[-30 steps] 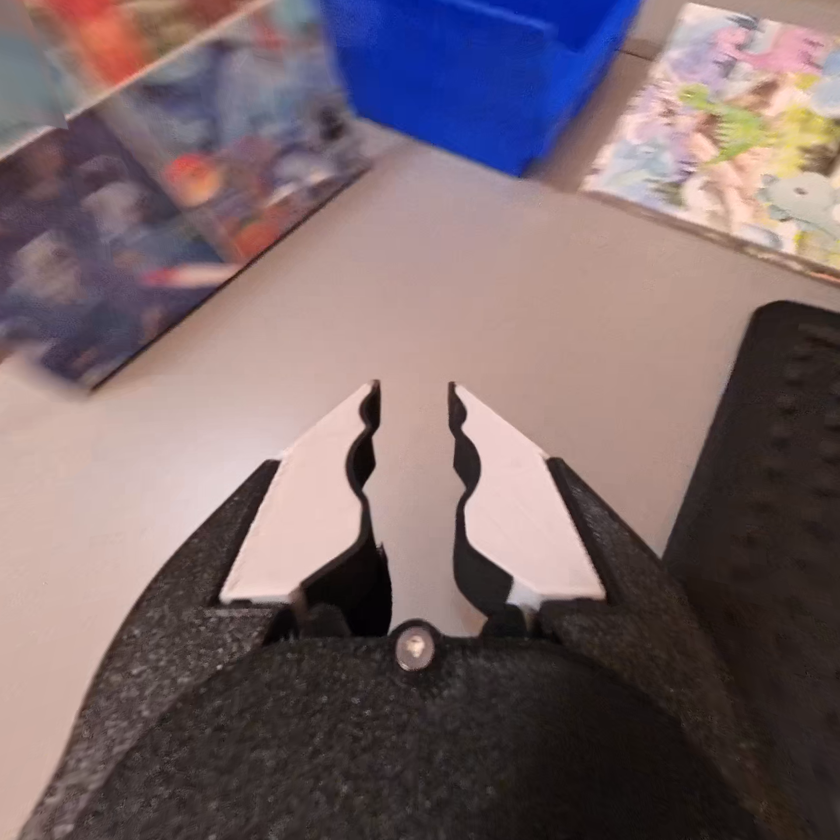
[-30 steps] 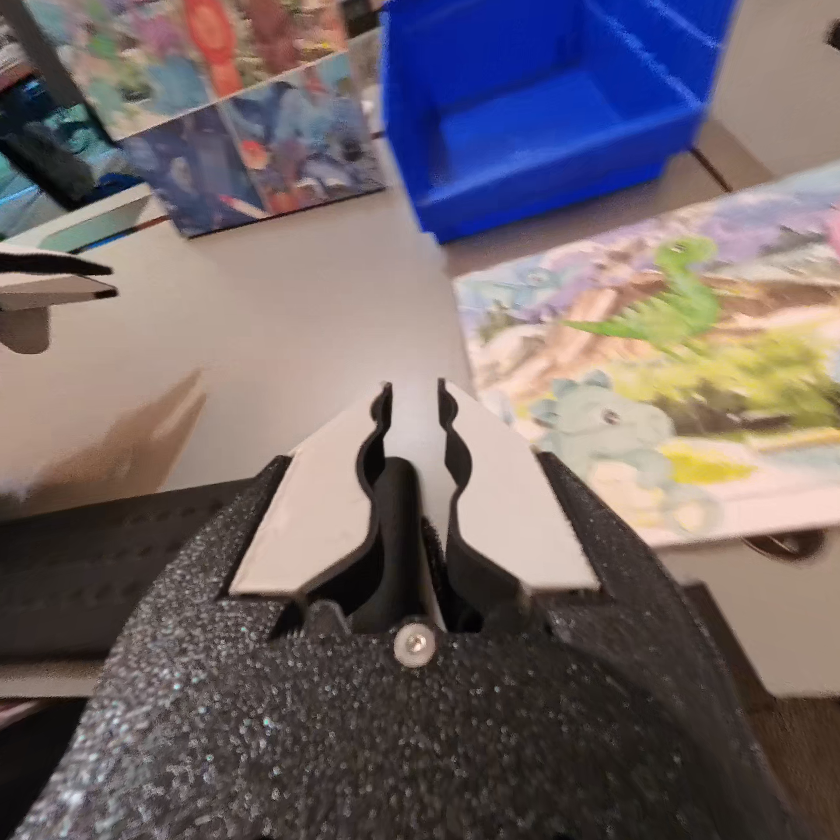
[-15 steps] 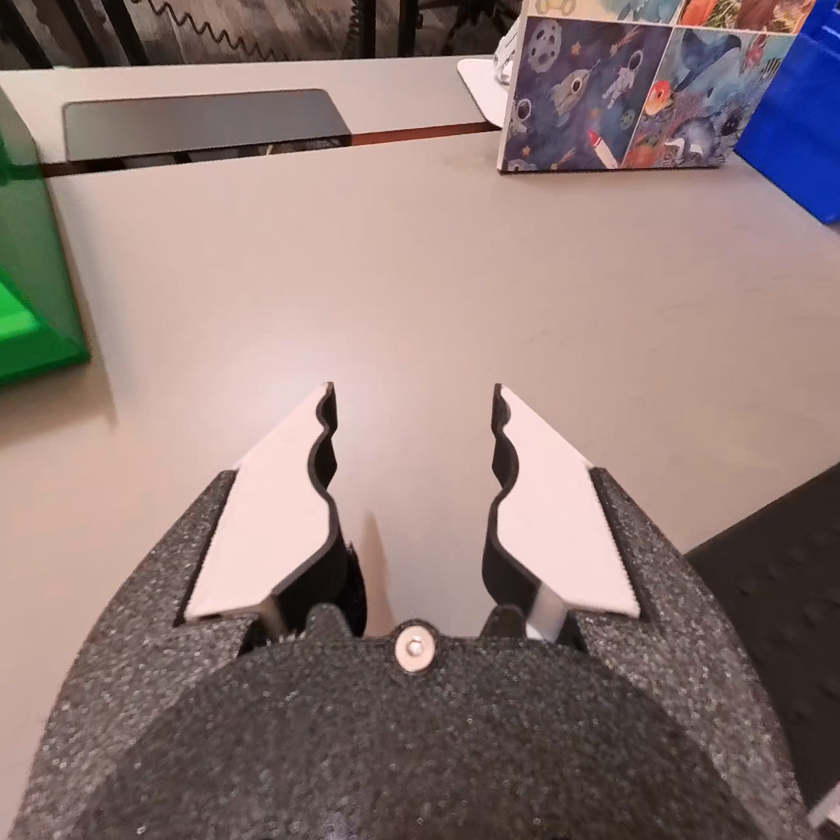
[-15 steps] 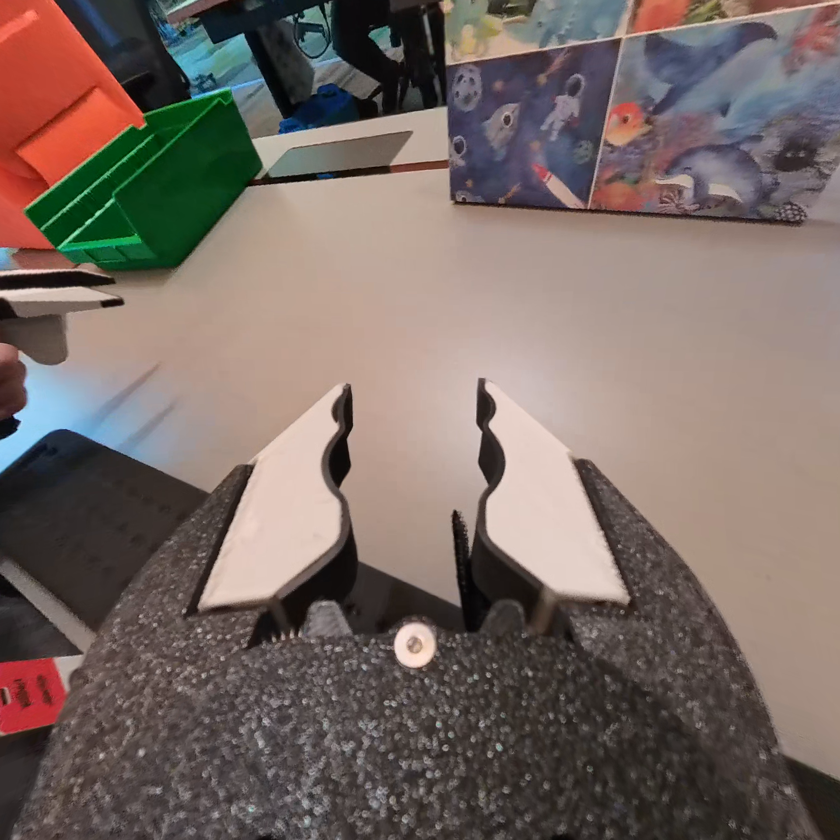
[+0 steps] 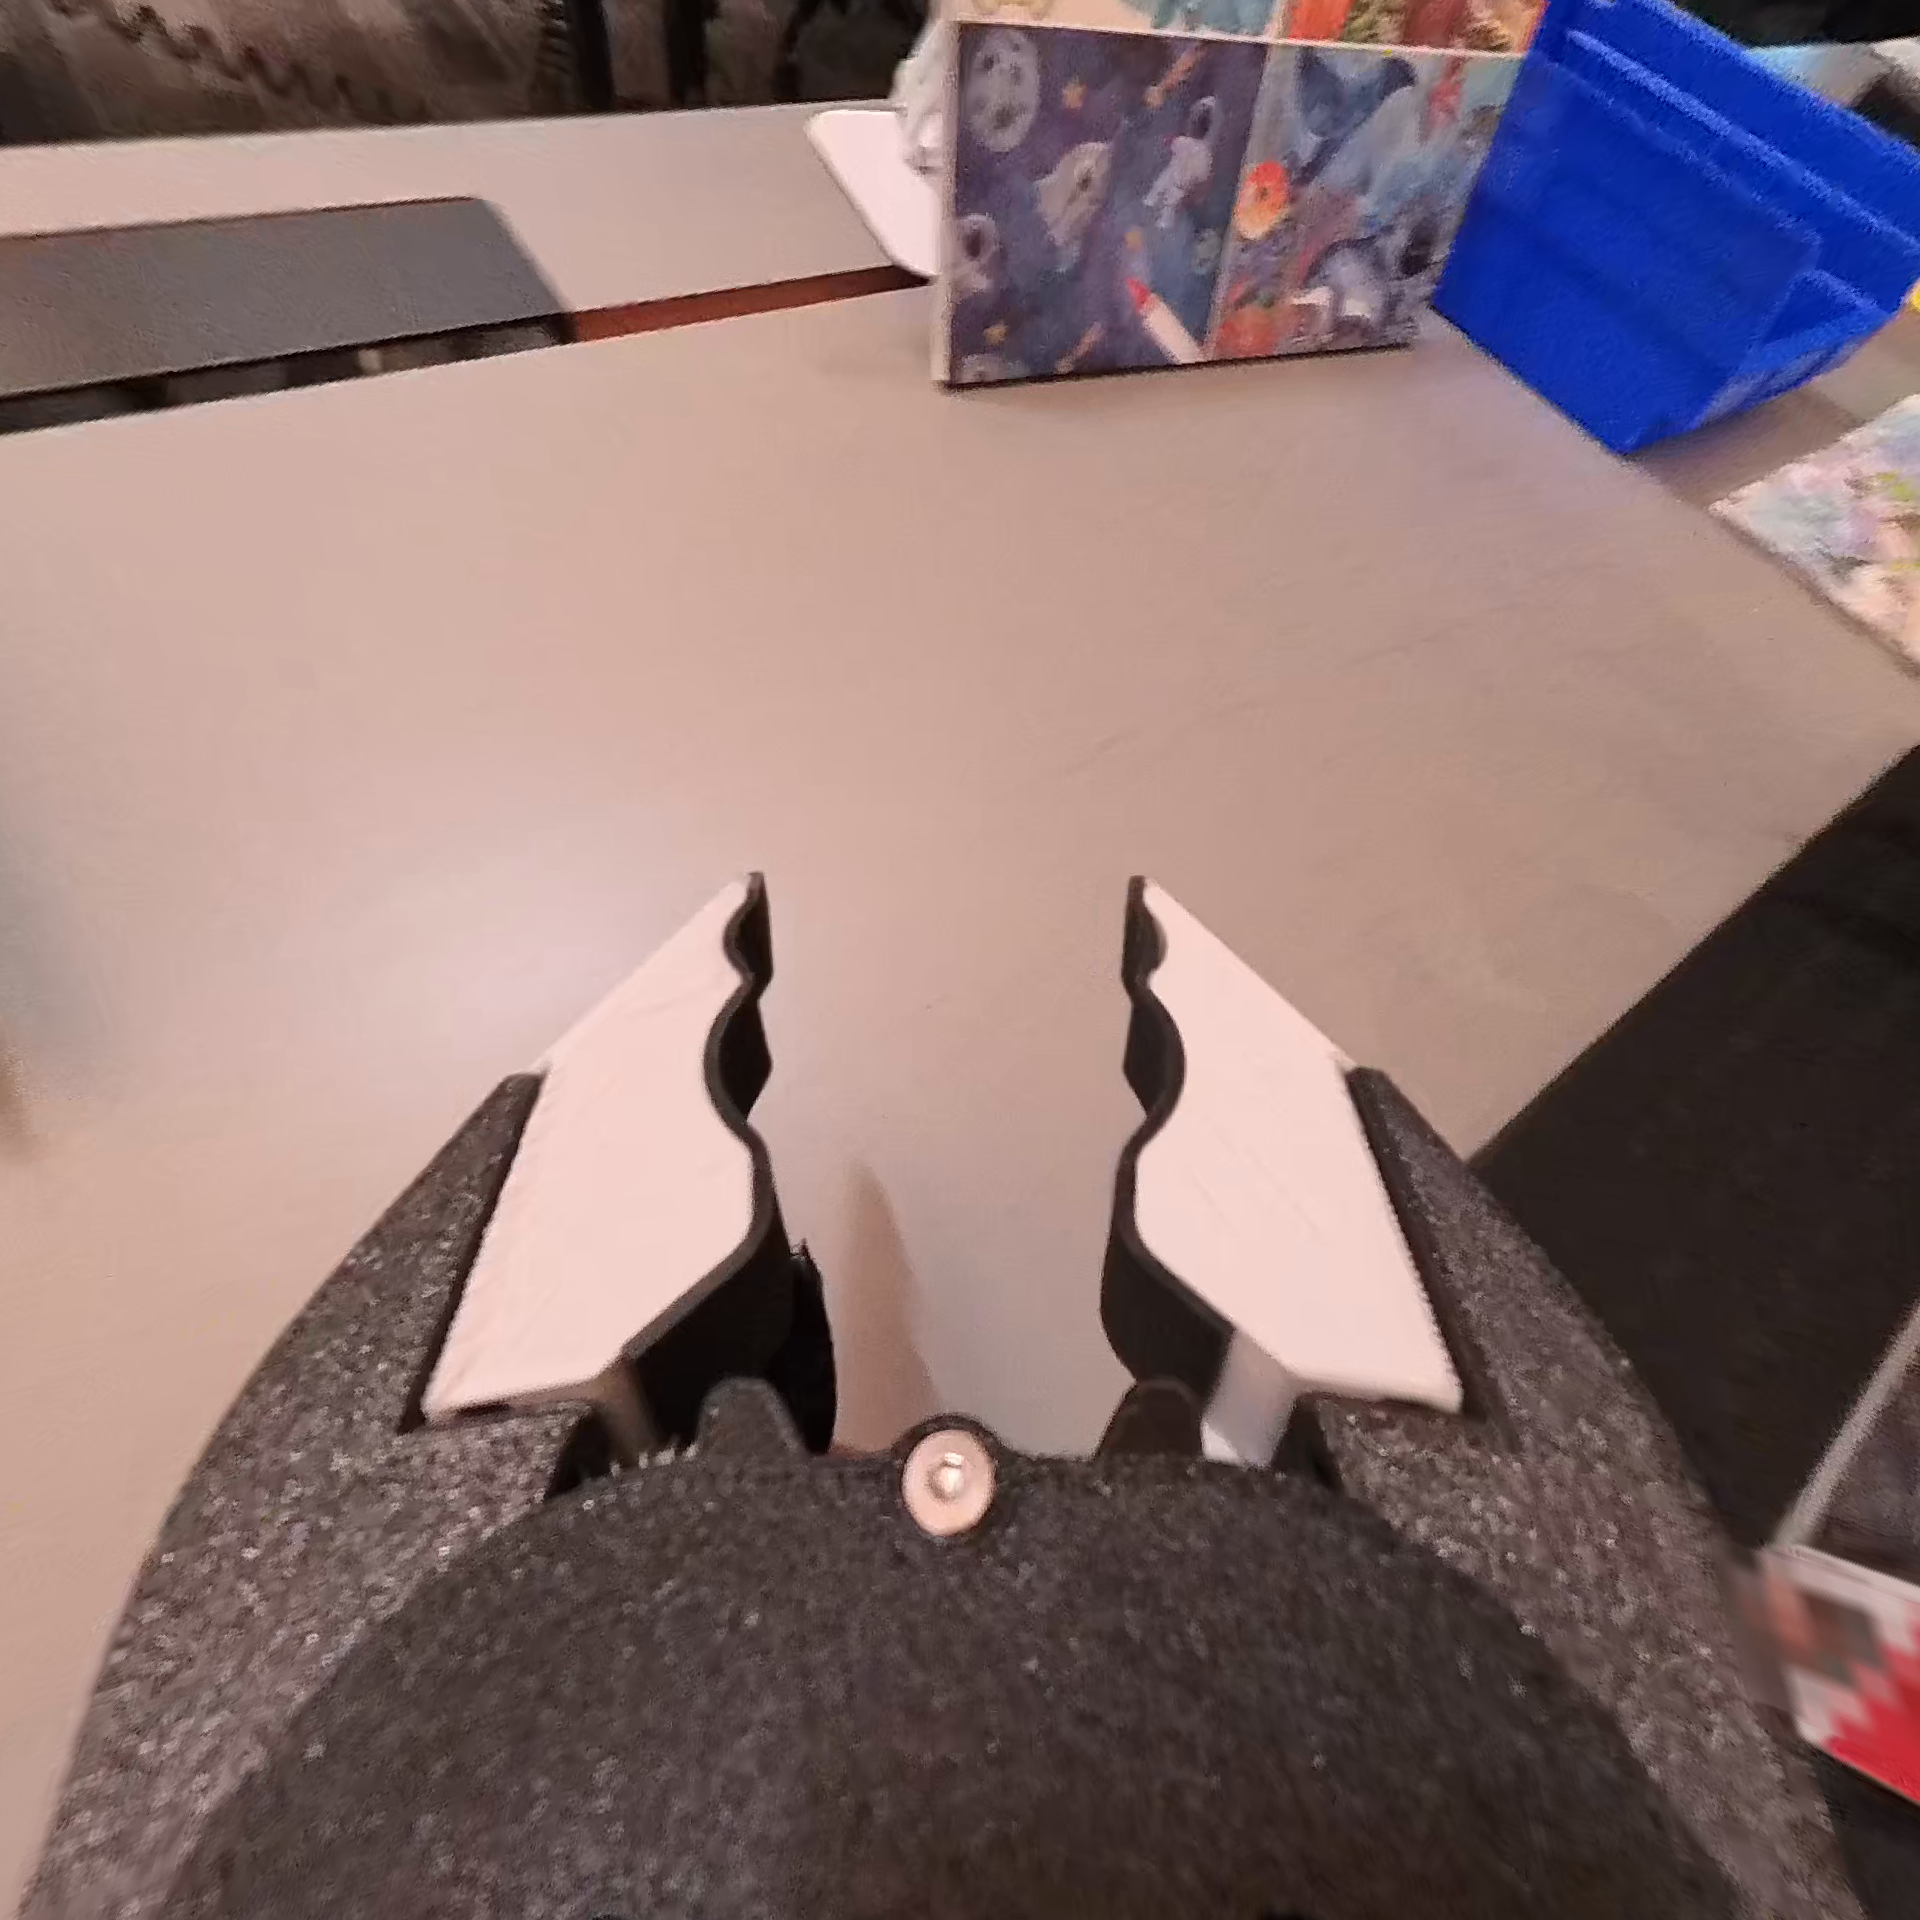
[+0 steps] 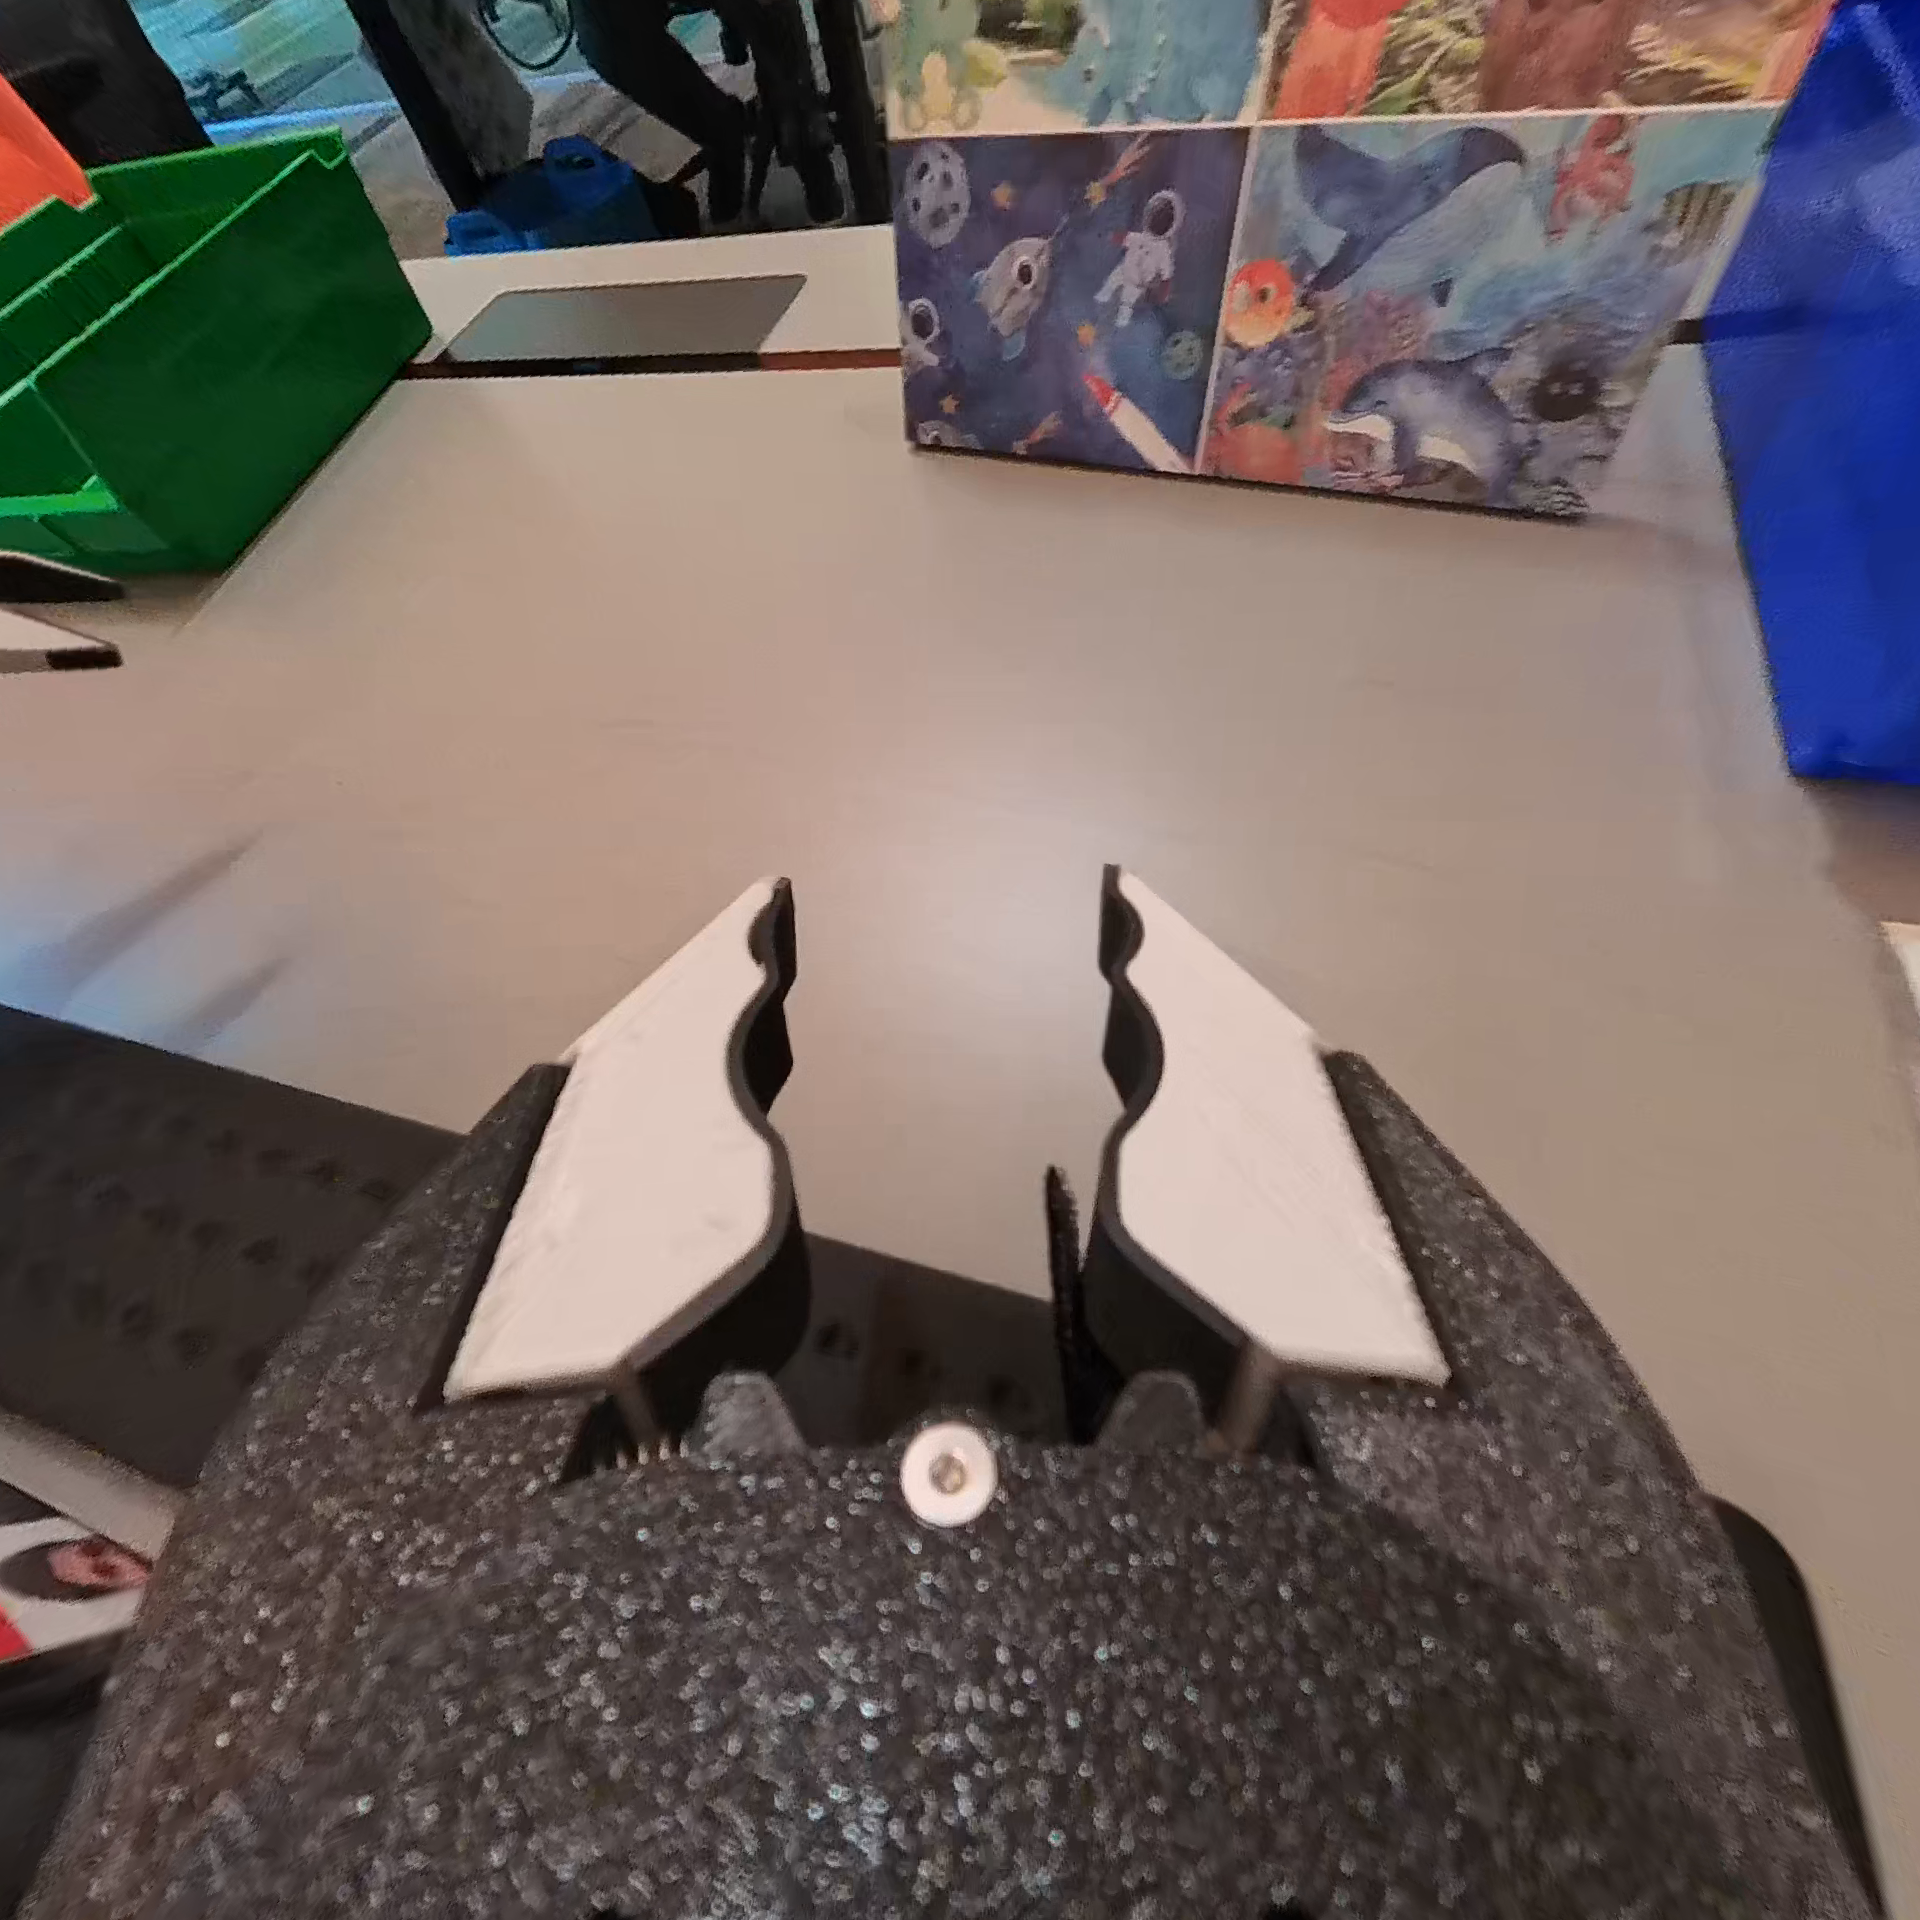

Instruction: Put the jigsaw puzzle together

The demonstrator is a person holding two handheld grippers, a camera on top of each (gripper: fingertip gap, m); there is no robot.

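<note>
A grey table (image 6: pixel 935 665) fills most of both views. On it, at the upper right of the right wrist view, stands a picture-covered puzzle box (image 6: pixel 1247 301), with a blue bin (image 6: pixel 1829 436) at the right edge and a green bin (image 6: pixel 208 374) at the upper left. A black perforated mat (image 6: pixel 156 1226) lies at lower left. In the left wrist view, a pastel puzzle board (image 5: pixel 1849 520) lies at the right edge.

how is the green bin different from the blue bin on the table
The green bin sits far left in the right wrist view, beside an orange thing; the blue bin sits far right, next to the picture box. The green bin's stepped side wall shows whole; the blue bin is cut off by the frame. Both look like plastic bins resting on the grey table.
</note>
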